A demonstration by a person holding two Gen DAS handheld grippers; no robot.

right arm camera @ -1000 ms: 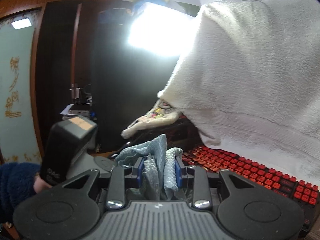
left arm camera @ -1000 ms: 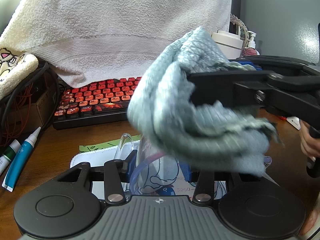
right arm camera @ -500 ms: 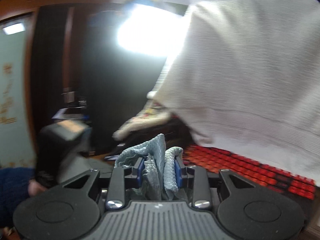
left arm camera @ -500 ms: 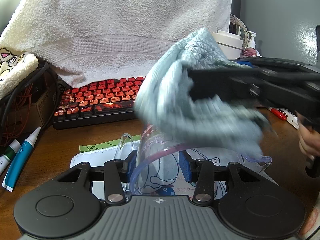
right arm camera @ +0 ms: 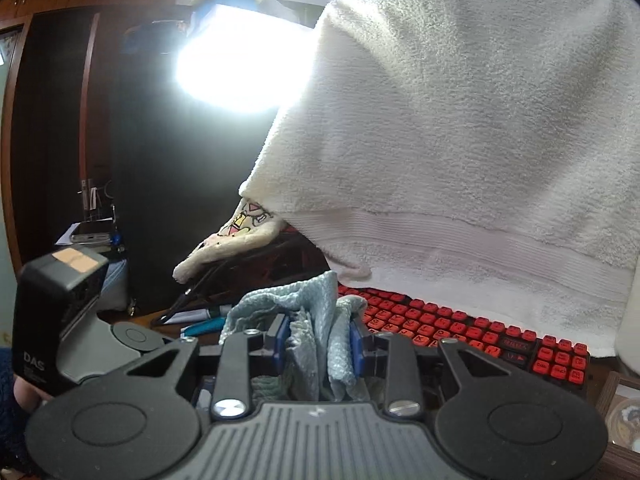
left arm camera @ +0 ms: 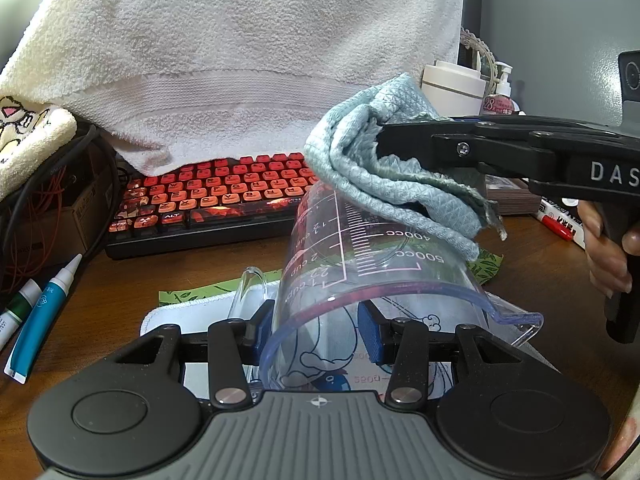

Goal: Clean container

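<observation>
We see the clear plastic measuring cup (left arm camera: pixel 376 280) lying tipped on its side above the surface (left arm camera: pixel 200 264), mouth toward the left wrist camera, its printed cc and cup scales reading upside down and its spout out to the right. The left hand-held gripper (left arm camera: pixel 316 334) has its blue pads clamped on the cup's wall near the rim, so the cup is held, not standing on its own. The blue-grey microfibre cloth (left arm camera: pixel 384 184) is bunched and rests against the cup's upper outer wall, near the closed base end. The right hand-held gripper (right arm camera: pixel 318 346) is clamped on that cloth, folds squeezed between its pads; in the left view it comes in from the right, a person's hand (left arm camera: pixel 604 248) on its grip. Progress: we judge a wipe of the outside wall is under way, cloth on plastic. We cannot tell which parts are wiped already; the plastic looks clear, with no dirt or water we can make out. The inside shows no cloth in it now. Under the cup lies a white printed mat (left arm camera: pixel 192 312) on a green patterned sheet (left arm camera: pixel 188 294). Behind are a red-keyed keyboard (left arm camera: pixel 216 196) and a white towel (left arm camera: pixel 240 60) hanging over it; tubes (left arm camera: pixel 44 312) lie at left.
</observation>
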